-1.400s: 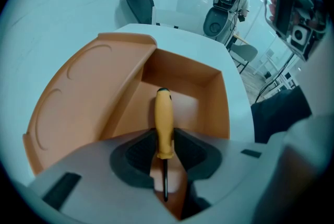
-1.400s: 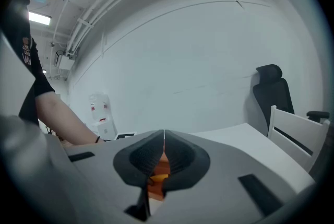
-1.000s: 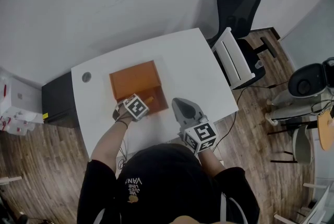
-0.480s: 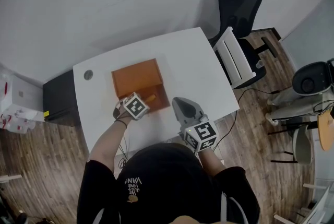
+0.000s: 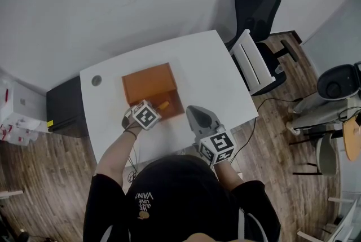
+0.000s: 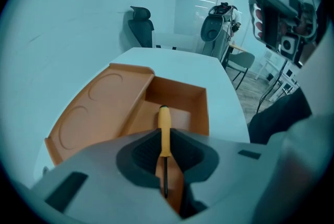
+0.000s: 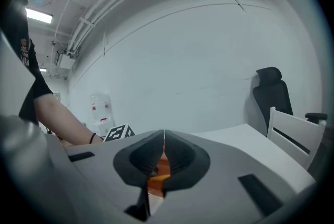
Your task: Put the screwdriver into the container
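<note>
Far right of counter: bare white counter (image 5: 217,63) from the orange container (image 5: 148,82) to the edge, open to pass.
Left of container: a narrow bare strip, with a round grey cap (image 5: 96,80) set in it.
Inside the container: its compartment (image 6: 182,100) is open above and walled on the far and right sides; the screwdriver (image 6: 165,126) lies along the floor.
Near right: the right gripper (image 5: 194,111) sits here, jaws together.
Past the right edge: a white chair (image 5: 254,66) stands close, with a black office chair (image 5: 260,4) behind it.
Far side: wall (image 5: 113,4).
</note>
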The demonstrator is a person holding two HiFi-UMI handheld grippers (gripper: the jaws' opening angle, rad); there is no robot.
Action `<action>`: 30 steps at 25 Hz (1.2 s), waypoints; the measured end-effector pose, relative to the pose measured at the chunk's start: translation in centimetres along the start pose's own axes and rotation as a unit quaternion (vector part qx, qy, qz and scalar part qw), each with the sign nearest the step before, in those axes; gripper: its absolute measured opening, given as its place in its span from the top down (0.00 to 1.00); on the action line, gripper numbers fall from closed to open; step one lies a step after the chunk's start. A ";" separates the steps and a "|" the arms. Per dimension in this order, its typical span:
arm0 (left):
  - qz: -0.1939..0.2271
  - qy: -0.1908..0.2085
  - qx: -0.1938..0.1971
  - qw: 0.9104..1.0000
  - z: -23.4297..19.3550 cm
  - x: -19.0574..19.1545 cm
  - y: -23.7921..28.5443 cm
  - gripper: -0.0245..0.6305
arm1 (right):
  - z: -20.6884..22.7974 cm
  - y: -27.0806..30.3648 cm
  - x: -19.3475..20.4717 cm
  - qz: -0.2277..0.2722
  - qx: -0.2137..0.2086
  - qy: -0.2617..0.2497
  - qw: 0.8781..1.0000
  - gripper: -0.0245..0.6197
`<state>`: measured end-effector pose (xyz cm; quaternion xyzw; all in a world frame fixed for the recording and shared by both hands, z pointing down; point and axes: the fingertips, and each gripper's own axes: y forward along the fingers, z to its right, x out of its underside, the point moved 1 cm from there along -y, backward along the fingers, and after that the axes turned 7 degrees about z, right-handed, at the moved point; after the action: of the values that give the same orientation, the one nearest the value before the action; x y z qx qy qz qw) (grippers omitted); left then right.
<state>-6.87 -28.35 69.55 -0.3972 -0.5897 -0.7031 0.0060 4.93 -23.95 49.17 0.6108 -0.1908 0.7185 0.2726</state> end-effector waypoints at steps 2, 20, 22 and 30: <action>0.007 -0.001 -0.002 1.000 0.1 0.0 -0.4 0.89 | -0.3 -0.2 0.0 0.001 0.002 -0.001 1.000 0.94; 0.165 -0.003 -0.043 0.985 0.8 -3.4 -8.0 0.94 | -3.4 -0.8 0.0 0.001 0.007 -0.019 1.000 0.94; 0.190 -0.008 -0.048 0.981 1.1 -4.1 -9.5 0.94 | -3.8 -0.9 0.0 0.001 0.007 -0.020 1.000 0.94; 0.281 -0.005 -0.078 0.956 1.9 -5.8 -15.1 0.94 | -5.0 -0.6 -0.5 0.002 0.007 -0.036 0.999 0.94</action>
<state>-9.00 -24.88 53.80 -0.5496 -0.3972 -0.7151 0.1696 1.51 -20.52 47.75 0.6380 -0.1966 0.6977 0.2597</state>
